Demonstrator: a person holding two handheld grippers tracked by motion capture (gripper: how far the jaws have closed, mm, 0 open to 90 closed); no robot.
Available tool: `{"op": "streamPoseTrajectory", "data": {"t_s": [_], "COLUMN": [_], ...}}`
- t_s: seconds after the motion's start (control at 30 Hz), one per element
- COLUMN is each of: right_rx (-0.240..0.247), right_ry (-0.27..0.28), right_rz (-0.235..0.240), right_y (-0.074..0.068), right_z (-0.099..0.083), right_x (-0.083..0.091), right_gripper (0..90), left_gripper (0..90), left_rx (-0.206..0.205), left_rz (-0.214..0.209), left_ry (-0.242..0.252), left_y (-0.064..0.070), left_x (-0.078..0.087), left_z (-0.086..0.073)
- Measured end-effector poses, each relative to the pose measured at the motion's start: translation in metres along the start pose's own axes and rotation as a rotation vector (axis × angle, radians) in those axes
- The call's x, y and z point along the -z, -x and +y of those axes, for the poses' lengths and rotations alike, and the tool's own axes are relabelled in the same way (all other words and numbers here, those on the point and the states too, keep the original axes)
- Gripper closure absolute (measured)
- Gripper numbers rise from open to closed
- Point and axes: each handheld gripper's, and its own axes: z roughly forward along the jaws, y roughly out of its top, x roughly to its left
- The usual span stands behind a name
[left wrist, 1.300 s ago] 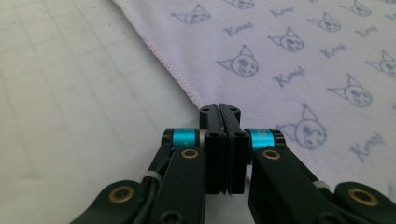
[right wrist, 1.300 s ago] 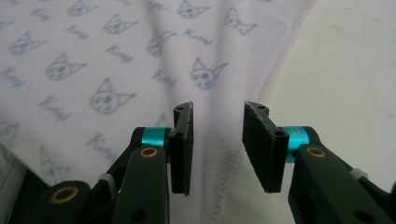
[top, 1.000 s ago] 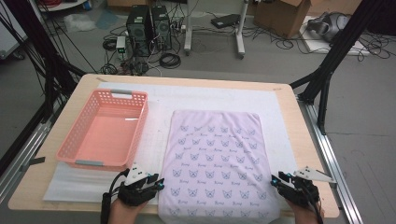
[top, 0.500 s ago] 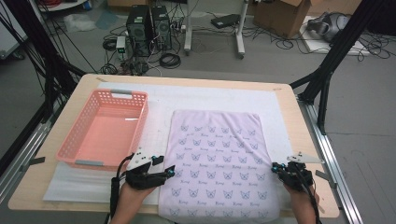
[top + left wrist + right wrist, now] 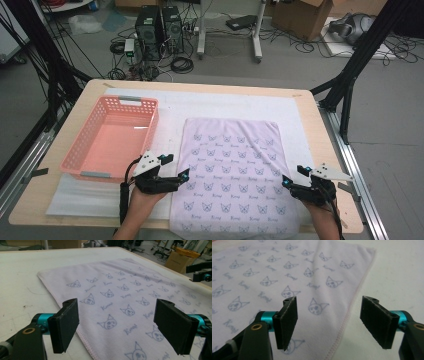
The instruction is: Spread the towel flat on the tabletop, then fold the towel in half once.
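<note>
With the towel [image 5: 232, 172] lying flat, left gripper [image 5: 184, 175] and right gripper [image 5: 285, 181] straddle its side edges — jaws spread, nothing pinched.

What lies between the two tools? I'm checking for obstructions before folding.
Only the spread towel lies between the left tool and the right tool, as the high view shows.
</note>
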Motion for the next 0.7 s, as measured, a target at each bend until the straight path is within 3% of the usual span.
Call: {"op": "streamPoseTrajectory", "data": {"t_s": [0.13, 0.27, 0.7], "right_rx": [0.02, 0.01, 0.002], "right_ry": [0.01, 0.003, 0.0], "right_rz": [0.015, 0.015, 0.01], "right_y": [0.0, 0.0014, 0.0034], "right_z": [0.002, 0.0013, -0.0007], "right_x": [-0.0023, -0.0046, -0.0023], "right_gripper": [25.0, 20.6, 18.8], "left_gripper": [21.3, 21.5, 21.7], "left_rx": [0.001, 0.004, 0.006], "left_rz": [-0.002, 0.003, 0.01], "left_ry": [-0.003, -0.013, -0.038], "left_y": [-0.0016, -0.0033, -0.0018], "left_x": [-0.001, -0.0023, -0.0075], "left_z": [-0.0022, -0.0041, -0.0071]}}
